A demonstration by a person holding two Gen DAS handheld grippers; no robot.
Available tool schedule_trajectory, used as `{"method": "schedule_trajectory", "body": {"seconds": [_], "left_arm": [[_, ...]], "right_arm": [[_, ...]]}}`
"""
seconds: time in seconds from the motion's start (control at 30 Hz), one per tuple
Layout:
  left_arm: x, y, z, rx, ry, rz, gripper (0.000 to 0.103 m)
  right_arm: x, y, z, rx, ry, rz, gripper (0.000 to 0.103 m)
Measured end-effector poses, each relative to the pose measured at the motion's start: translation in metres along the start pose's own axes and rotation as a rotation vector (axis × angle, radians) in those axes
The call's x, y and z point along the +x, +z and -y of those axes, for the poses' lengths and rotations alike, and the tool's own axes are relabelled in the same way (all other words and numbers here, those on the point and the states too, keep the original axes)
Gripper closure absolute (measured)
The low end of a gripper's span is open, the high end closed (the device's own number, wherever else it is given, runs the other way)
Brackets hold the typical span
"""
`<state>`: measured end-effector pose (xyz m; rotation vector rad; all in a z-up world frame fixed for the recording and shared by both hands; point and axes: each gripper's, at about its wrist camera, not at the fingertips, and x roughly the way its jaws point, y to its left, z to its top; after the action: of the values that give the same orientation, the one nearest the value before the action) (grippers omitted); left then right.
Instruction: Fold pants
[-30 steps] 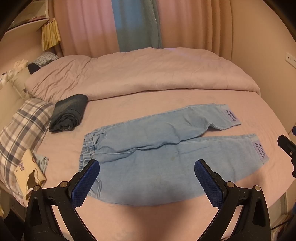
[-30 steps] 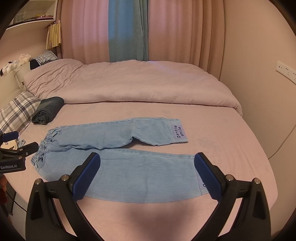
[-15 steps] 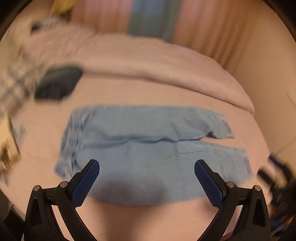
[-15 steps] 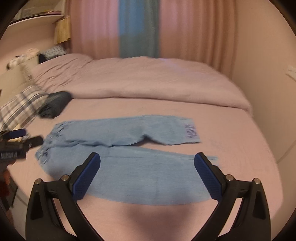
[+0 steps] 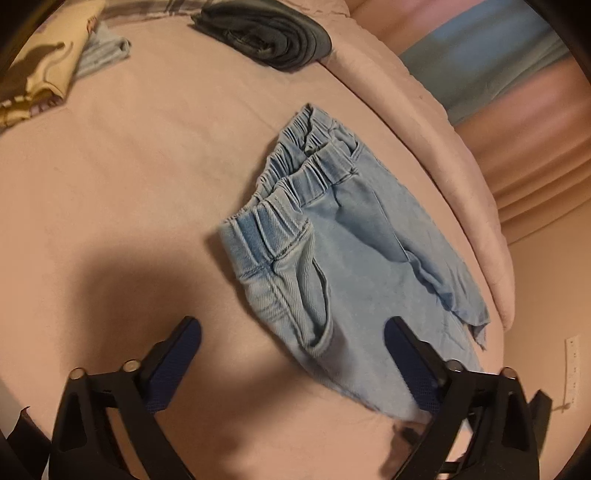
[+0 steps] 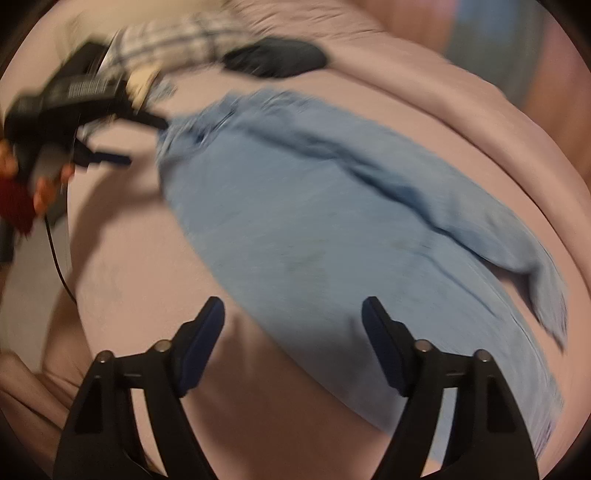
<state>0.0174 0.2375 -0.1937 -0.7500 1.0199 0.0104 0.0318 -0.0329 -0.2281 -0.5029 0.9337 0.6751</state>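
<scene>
Light blue jeans (image 5: pixel 343 258) lie flat on the pink bed sheet (image 5: pixel 129 184), elastic waistband nearest the left gripper (image 5: pixel 291 343), whose 2 fingers are spread wide, holding nothing, just above the waist corner. Right gripper (image 6: pixel 291 328) hovers spread and empty over a trouser leg. Dark folded jeans (image 5: pixel 266 33) sit beyond.

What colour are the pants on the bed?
Light blue denim pants, with an elastic gathered waistband; sharpest in the left wrist view.
</scene>
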Motion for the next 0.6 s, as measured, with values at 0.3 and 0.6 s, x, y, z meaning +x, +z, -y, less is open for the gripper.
{"method": "schedule_trajectory", "body": {"seconds": [0.3,0.6], "left_arm": [[0.013,0.013,-0.005,0.005,0.029,0.029,0.078],[0.017,0.009,-0.011,0.013,0.097,-0.004,0.080]], "right_arm": [[0.031,0.020,-0.012,-0.050,0.057,0.015,0.094],[0.031,0.011,-0.015,-0.036,0.127,-0.018,0.093]]}}
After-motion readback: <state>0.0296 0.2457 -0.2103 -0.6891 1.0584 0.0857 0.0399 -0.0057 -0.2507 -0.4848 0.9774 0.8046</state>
